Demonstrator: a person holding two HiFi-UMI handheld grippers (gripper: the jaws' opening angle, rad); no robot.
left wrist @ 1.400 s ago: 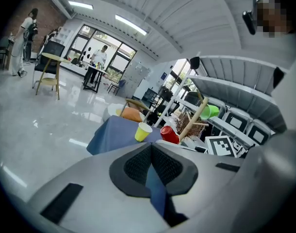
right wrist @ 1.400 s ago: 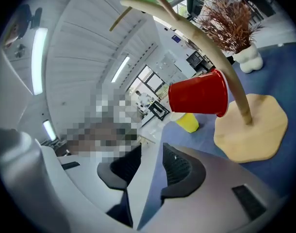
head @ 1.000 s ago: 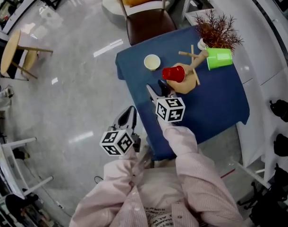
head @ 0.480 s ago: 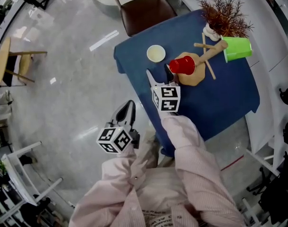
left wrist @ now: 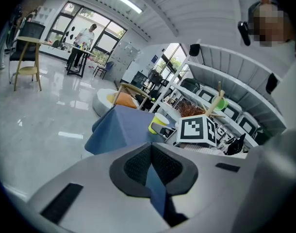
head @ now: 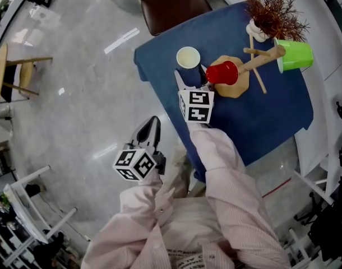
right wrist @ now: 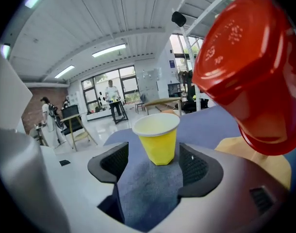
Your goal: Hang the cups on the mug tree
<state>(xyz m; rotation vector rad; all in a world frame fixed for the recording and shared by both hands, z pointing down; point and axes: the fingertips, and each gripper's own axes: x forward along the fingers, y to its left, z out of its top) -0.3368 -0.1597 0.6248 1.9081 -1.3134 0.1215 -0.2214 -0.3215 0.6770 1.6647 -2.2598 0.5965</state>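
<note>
Starting left: left gripper (head: 150,132) parked over the floor at 7 o'clock of the table (head: 260,122), pinched together on nothing. Just nudged the right gripper (head: 190,78) closer across the table and spread its jaws nearly full wide, so probably lining up for the yellow cup (head: 188,57). Standing upright at 12 o'clock, framed between the jaws, not touched yet, nothing held. Already hung on the mug tree (head: 241,87): red cup (head: 222,73) at 2 o'clock, green cup (head: 295,55) further right. Looks like one cup left.
</note>
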